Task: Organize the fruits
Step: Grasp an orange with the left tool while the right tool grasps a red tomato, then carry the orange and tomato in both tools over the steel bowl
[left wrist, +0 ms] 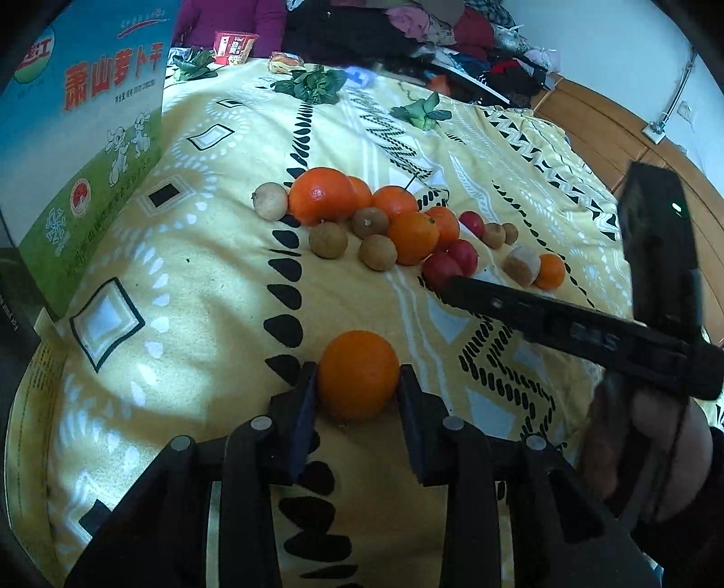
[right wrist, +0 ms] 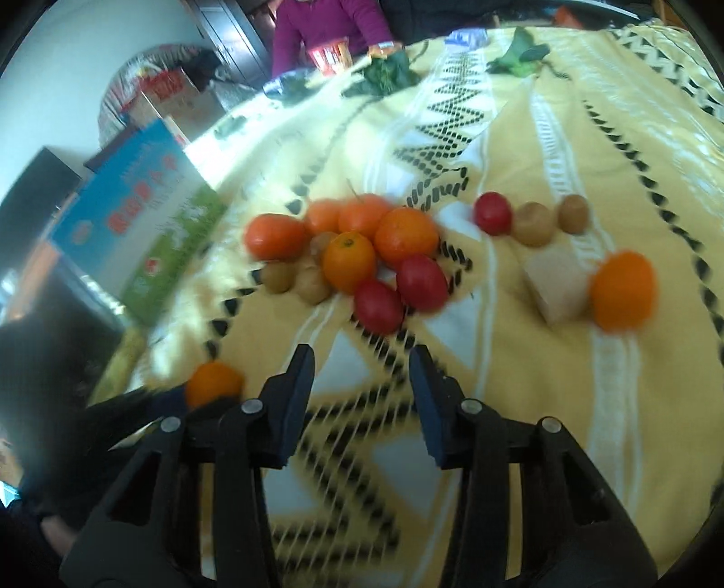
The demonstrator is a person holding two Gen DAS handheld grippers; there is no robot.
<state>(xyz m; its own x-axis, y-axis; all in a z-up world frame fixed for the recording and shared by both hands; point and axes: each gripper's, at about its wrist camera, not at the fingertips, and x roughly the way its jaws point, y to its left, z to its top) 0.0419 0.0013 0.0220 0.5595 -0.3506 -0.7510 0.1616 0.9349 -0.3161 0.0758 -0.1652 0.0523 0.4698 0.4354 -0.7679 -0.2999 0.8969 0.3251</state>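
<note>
My left gripper (left wrist: 357,377) is shut on an orange (left wrist: 358,374) just above the yellow patterned blanket (left wrist: 190,289); that orange also shows in the right wrist view (right wrist: 212,382). Further off lies a pile of oranges (left wrist: 322,194), brown longans (left wrist: 328,239) and red cherry tomatoes (left wrist: 441,269). My right gripper (right wrist: 362,357) is open and empty, a little short of two red tomatoes (right wrist: 378,305) and the orange pile (right wrist: 348,260). A lone orange (right wrist: 623,289) sits beside a beige block (right wrist: 559,282) at the right.
A blue and green box (left wrist: 86,135) stands at the left edge of the blanket. Green leafy vegetables (left wrist: 312,86) and a red snack cup (left wrist: 233,45) lie at the far end. A person in purple (right wrist: 326,27) sits beyond. Clothes are heaped at the back.
</note>
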